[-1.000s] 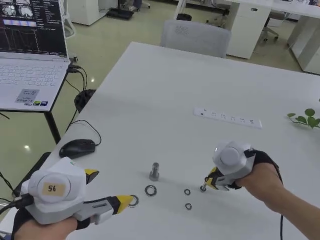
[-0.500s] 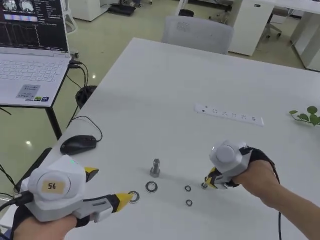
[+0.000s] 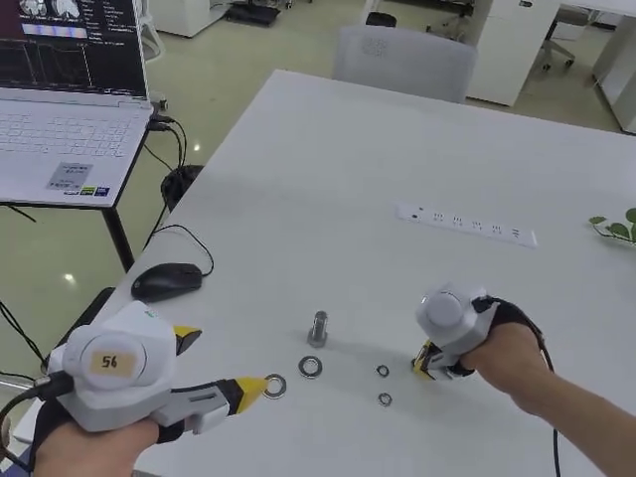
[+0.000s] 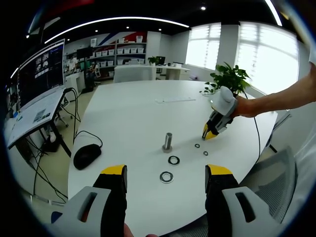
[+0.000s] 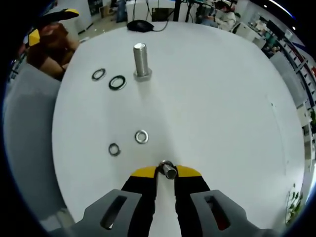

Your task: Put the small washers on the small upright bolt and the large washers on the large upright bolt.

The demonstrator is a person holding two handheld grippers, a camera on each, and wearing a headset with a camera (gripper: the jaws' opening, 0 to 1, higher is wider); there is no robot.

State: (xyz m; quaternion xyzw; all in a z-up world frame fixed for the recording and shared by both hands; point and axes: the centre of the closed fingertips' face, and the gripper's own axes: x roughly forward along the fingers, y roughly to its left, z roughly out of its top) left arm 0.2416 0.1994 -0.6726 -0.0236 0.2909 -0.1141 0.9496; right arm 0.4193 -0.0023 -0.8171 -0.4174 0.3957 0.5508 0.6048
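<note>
Your right gripper (image 5: 166, 172) clamps small bolt (image 5: 169, 171), left gripper (image 4: 166, 173) gapes. Lower centre, washers (image 3: 310, 367): probably thin, slick, lying flat, so pinch across rim.

My head view looks forward and down across the table (image 3: 328, 179) from its near edge, large bolt (image 3: 318, 327) at 6 o'clock. My left tool (image 4: 166, 171) view sits low at that edge, facing across the table, right tool (image 4: 210, 132) at 3 o'clock. My right tool view hangs close over the table, small bolt (image 5: 169, 171) at its tips, facing the large bolt at 12 o'clock. All three share that bolt and the loose washers (image 3: 310, 367)
</note>
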